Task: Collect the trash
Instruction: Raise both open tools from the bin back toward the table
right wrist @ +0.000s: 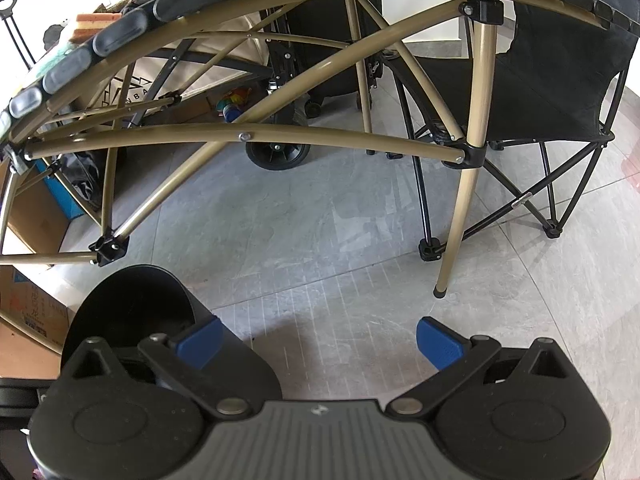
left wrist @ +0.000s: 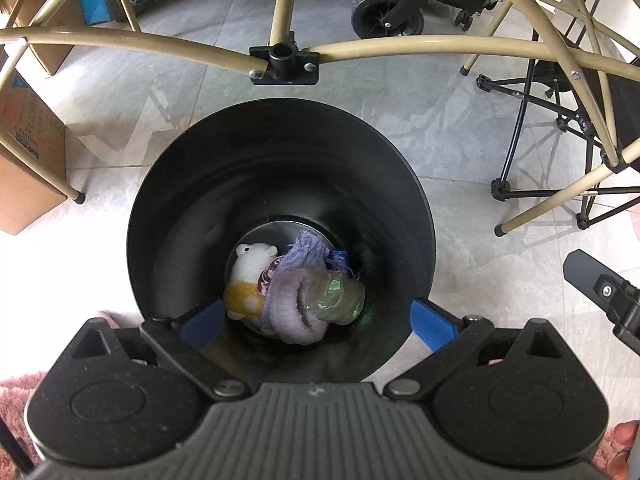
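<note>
A black round trash bin point(left wrist: 168, 216) stands on the grey tile floor under a folding table. At its bottom lie a white and yellow plush toy point(left wrist: 248, 276), a lilac cloth point(left wrist: 292, 304), a green plastic bottle point(left wrist: 340, 296) and a blue scrap point(left wrist: 340, 257). My left gripper point(left wrist: 318, 322) is open and empty, hovering right above the bin's mouth. My right gripper point(right wrist: 320, 342) is open and empty over bare floor, just right of the bin point(right wrist: 132, 300). Part of the right gripper point(left wrist: 604, 292) shows at the right edge of the left wrist view.
The tan metal table frame point(left wrist: 380, 46) crosses over the bin, with legs point(right wrist: 460, 216) on the floor. A black folding chair point(right wrist: 552, 92) stands at the right. Cardboard boxes point(left wrist: 28, 160) stand at the left. A wheeled cart point(left wrist: 384, 4) is behind. A pink rug point(left wrist: 16, 396) lies near me.
</note>
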The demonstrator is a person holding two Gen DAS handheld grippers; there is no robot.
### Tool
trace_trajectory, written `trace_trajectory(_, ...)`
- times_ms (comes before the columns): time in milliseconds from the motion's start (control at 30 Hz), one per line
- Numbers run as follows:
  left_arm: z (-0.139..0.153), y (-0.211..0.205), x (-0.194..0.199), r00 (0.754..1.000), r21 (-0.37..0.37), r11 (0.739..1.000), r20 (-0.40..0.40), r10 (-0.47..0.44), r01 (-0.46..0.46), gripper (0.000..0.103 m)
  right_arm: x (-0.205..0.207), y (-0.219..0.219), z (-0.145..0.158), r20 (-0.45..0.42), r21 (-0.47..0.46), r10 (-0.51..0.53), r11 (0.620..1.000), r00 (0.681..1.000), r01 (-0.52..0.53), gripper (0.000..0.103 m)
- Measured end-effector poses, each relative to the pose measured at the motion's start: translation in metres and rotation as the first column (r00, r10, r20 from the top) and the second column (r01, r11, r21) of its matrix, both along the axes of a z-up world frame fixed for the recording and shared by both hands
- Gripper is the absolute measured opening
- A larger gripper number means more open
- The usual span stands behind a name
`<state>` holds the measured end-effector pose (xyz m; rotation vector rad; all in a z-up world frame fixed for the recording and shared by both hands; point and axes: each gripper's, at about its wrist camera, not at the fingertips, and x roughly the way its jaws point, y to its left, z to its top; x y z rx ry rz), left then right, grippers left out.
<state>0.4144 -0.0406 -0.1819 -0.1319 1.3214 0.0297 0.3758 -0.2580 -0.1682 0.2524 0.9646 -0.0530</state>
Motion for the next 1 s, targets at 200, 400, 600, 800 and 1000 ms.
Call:
trace_trajectory(200,0.008,0.001,-0.003,1.000,-0.009,1.000,0.017,-0.006,0.006,0.101,-0.001,-0.001,0.001,0.003,0.011,-0.002,1.000,1.000,0.002,0.103)
trace_trajectory(400,0.027,0.004,-0.014,0.998,-0.023,1.000,0.066,-0.007,0.009,0.101,-0.006,-0.003,0.010,0.029,0.036,-0.006,0.999,1.000,0.005,0.103)
trace_trajectory(600,0.056,0.005,-0.028,0.990,-0.035,0.999,0.143,-0.016,0.021,0.101,-0.016,-0.003,0.027,0.088,0.060,0.012,0.998,0.996,-0.017,0.103)
trace_trajectory(800,0.087,0.010,-0.047,0.975,-0.033,0.999,0.222,-0.029,0.037,0.102,-0.028,-0.002,0.055,0.167,0.074,0.023,0.997,0.986,-0.036,0.103)
trace_trajectory(1000,0.116,0.019,-0.064,0.952,-0.017,0.998,0.302,-0.048,0.055,0.102,-0.040,-0.001,0.087,0.267,0.084,0.041,0.994,0.963,-0.066,0.103)
